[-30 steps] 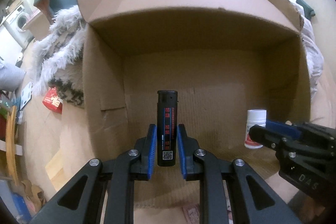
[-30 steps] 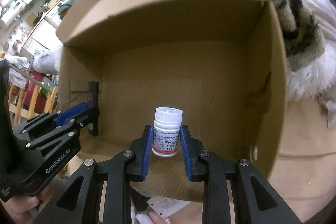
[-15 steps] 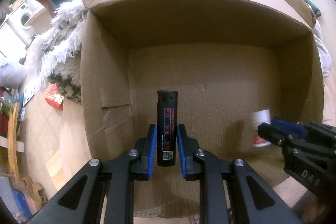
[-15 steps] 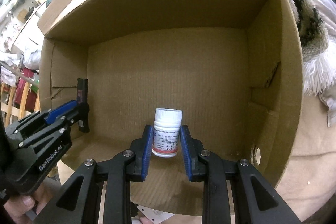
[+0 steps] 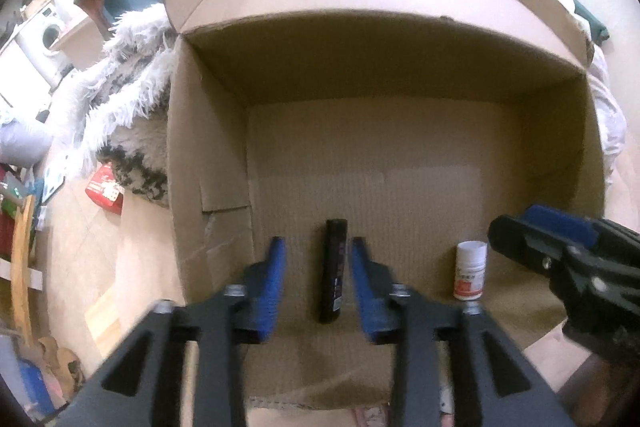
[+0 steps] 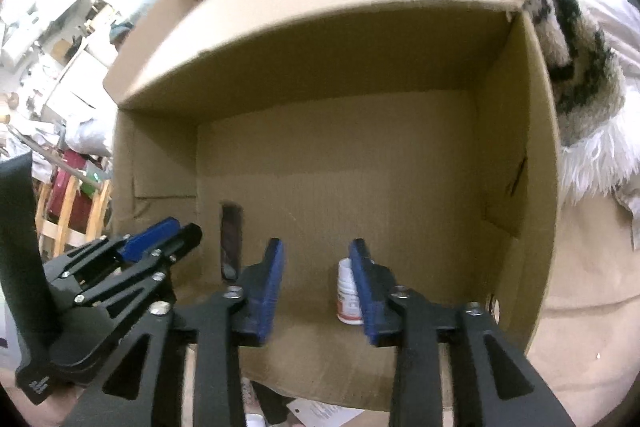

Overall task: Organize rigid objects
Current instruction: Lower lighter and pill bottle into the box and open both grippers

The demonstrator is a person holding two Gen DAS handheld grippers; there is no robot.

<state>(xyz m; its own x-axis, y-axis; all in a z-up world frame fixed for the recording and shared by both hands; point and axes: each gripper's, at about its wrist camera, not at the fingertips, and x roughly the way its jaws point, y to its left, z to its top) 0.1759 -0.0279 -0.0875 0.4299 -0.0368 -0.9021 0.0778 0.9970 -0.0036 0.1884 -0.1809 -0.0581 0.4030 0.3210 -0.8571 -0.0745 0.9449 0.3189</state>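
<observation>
Your box [image 5: 208, 155] lies open toward you, and two things sit on its floor: the lighter [image 5: 335, 269] at 6 o'clock and the bottle [image 5: 471, 270] at 4. Your left gripper [image 5: 318, 259] is opening around the lighter, pads clear of it. Your right gripper [image 6: 316, 261] is opening too; its right pad [image 6: 362, 283] covers part of the bottle, so contact there is unclear.

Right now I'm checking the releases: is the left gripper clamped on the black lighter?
No: the opening left gripper shows clear gaps between its blue pads and the black lighter, which stands in the cardboard box.
</observation>
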